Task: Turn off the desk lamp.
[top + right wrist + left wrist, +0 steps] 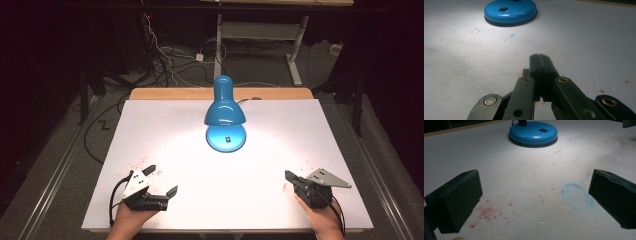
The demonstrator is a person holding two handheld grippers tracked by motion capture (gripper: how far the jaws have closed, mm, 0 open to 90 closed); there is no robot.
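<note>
Blue desk lamp (225, 112) — lit, standing on the white table sheet (150, 125) at the far centre, well apart from both grippers and roughly midway between them. Its round glossy base (533, 133) rests flat on the sheet and carries 1 small black rocker switch (503, 9) on its upper face; the bell-shaped shade (224, 114) hangs over the base and throws a bright pool of light toward the near edge. A dark cord leaves the lamp at the rear toward the wooden table edge (165, 93).

Left gripper (163, 182) — held low at the near left, its 2 black jaws spread wide with nothing between them; the left gripper view looks between them toward the base, over red specks (485, 213) and a faint blue ring stain (576, 195) on the sheet.

Right gripper (288, 175) — held low at the near right, jaws pressed together on nothing, tips aimed at the base.

Step in hand, as judged: the approach to the lamp, probably its switch. To do it well, bring the closed right tips in level and slowly, aligned on the rocker, and press straight down so the base does not skid — the open left jaws could steady the base rim. Keep clear of the shade, which overhangs the switch and may be warm.
</note>
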